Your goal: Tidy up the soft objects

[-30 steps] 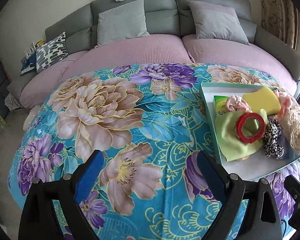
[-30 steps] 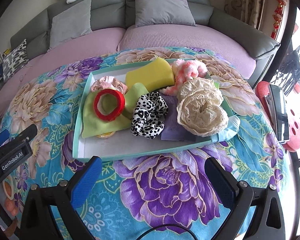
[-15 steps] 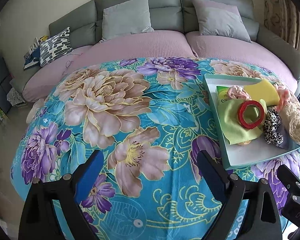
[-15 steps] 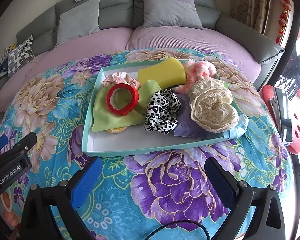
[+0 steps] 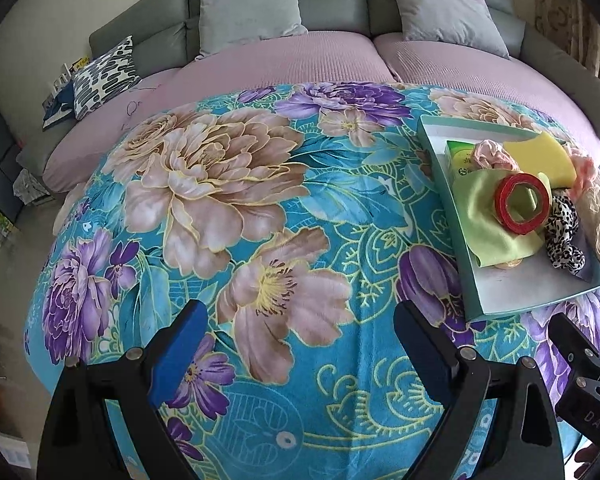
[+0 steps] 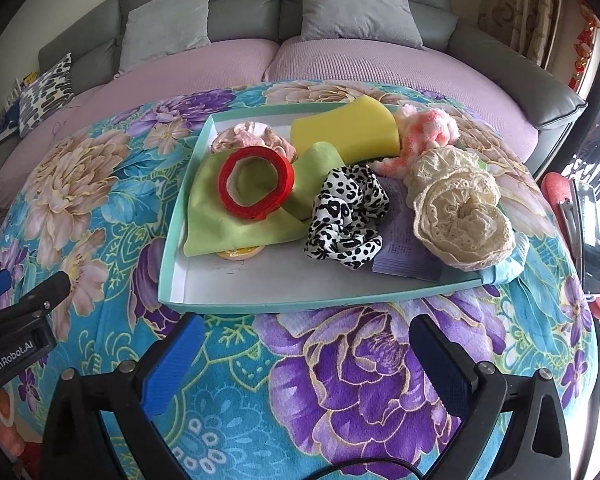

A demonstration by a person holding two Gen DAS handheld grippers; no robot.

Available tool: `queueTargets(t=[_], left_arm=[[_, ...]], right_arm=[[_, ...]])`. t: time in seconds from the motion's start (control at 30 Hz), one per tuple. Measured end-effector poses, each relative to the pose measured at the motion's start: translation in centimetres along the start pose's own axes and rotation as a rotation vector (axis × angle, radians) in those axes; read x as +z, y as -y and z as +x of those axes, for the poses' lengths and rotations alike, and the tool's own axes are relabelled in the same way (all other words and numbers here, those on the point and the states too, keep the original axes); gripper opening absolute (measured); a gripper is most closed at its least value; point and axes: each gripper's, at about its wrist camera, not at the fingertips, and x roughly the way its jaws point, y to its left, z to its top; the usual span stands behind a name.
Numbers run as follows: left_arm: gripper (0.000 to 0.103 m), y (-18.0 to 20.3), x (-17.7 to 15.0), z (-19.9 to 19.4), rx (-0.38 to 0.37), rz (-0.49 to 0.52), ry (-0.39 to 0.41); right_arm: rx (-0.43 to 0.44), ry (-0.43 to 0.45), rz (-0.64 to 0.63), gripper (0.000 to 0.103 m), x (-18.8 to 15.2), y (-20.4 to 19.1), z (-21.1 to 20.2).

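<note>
A shallow teal tray (image 6: 300,306) (image 5: 452,184) rests on the flowered blanket, filled with soft things: a red fabric ring (image 6: 256,182) (image 5: 524,208) on a light green cloth (image 6: 220,220), a yellow sponge (image 6: 346,130), a leopard-print scrunchie (image 6: 346,220), a cream lace scrunchie (image 6: 460,208), a pink fluffy scrunchie (image 6: 428,130) and a pale pink scrunchie (image 6: 244,138). My right gripper (image 6: 306,360) stands open just in front of the tray's near rim, holding nothing. My left gripper (image 5: 300,344) hangs open over bare blanket, left of the tray, and is empty.
The blanket (image 5: 220,184) covers a round mauve bed (image 5: 300,60) with a grey padded headboard and grey pillows (image 5: 248,12). A patterned cushion (image 5: 104,76) lies at far left. A phone on a red object (image 6: 588,232) sits off the bed's right edge.
Both grippers have pulled back and tilted slightly downward: the headboard and plush toy slid toward the top of the views. Both stay open; the tray items have not moved.
</note>
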Motion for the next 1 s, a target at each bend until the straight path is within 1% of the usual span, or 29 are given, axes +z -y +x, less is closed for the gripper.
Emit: queueTargets(t=[0.3,0.57,1.0], left_arm=[[0.094,0.03,-0.01,0.55,0.009,0.034,-0.032],[0.094,0.13,-0.05,0.34,0.005,0.049,-0.025],[0.094,-0.03,-0.01,0.45,0.006,0.04,-0.032]], right_arm=[[-0.006,0.004,-0.015,0.103,0.15,-0.28,0.18],[-0.008,0.007,-0.015,0.103,0.15,-0.27,0.18],[-0.008,0.006,-0.017,0.103,0.14,-0.27,0.31]])
